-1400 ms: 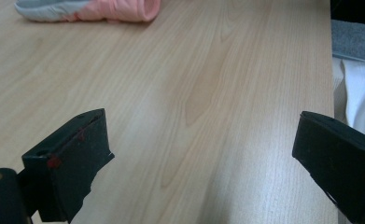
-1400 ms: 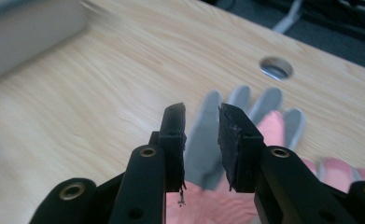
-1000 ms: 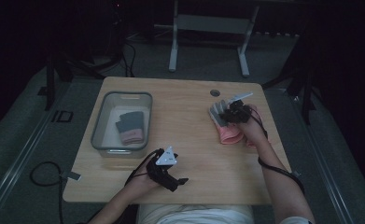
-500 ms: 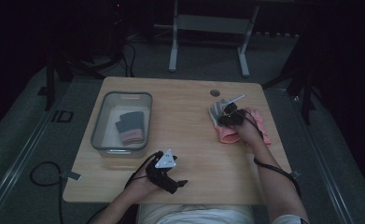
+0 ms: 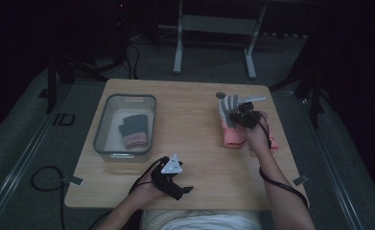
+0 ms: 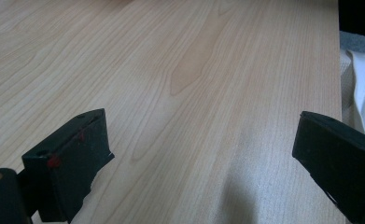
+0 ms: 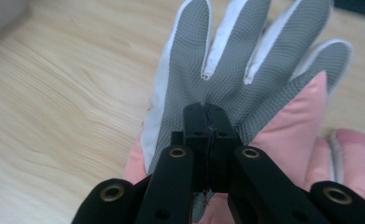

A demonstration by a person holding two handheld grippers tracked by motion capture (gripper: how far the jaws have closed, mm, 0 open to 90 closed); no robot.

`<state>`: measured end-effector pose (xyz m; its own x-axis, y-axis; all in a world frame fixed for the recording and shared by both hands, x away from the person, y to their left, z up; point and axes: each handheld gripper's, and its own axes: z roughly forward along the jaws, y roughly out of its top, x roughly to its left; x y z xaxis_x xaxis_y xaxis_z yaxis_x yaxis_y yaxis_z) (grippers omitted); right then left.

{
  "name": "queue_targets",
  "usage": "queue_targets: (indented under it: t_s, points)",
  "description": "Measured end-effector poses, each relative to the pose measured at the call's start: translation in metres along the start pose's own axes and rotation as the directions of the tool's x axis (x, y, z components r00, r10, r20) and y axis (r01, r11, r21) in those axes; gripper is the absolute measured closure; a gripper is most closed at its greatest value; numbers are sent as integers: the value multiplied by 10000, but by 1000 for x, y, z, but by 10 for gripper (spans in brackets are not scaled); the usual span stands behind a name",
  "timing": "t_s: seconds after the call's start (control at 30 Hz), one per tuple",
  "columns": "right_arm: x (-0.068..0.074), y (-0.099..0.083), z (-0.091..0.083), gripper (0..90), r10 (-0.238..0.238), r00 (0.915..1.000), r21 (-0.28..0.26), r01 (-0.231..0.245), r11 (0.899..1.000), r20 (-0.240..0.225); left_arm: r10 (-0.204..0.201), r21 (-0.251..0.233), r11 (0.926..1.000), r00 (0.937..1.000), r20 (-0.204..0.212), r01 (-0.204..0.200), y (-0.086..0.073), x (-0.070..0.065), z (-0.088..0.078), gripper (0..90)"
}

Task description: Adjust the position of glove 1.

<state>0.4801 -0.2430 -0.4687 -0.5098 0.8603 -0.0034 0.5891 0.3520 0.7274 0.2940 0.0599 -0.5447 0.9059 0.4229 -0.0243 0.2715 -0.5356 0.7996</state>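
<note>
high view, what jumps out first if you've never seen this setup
The grey and pink glove at the table's far right, pinched in the shut jaws of the right gripper. Next, the clear bin at the left holding another glove. The left gripper rests at the near edge, jaws wide open over bare wood.

Clear bin (image 5: 109,125) holding folded gloves (image 5: 134,130); dark disc (image 5: 220,95) behind.

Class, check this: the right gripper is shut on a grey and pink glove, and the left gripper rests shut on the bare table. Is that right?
Not quite. The left gripper is open: the left gripper view shows its jaws wide apart over the bare table. The right gripper is indeed shut on the glove.
</note>
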Motion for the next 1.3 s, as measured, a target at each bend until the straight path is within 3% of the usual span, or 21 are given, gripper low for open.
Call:
queue_targets:
  t_s: [0.17,0.23,0.43,0.67,1.1,1.3]
  points:
    - [34,11,-36,893,-239,9986,-695,271,9972,473,60,153,9999,9999,-81,-59,-2,0,1,36]
    - [46,13,-47,893,-70,9989,-998,117,9949,471,63,185,9998,10000,-67,-62,-2,-1,0,36]
    - [84,5,-59,893,81,9985,-1123,-19,9937,539,91,124,9999,9998,-154,-89,-3,-1,-1,36]
    - [113,-16,-33,892,61,9964,-509,-18,9987,845,209,215,9996,9997,-88,-207,-6,-4,-1,36]
    - [114,-37,33,884,739,9967,568,-758,9955,338,265,144,9996,9995,-175,-263,-8,-6,-2,36]
    - [114,-43,47,867,968,9952,521,-973,9939,123,254,150,9996,9996,-129,-252,-8,-5,-2,36]
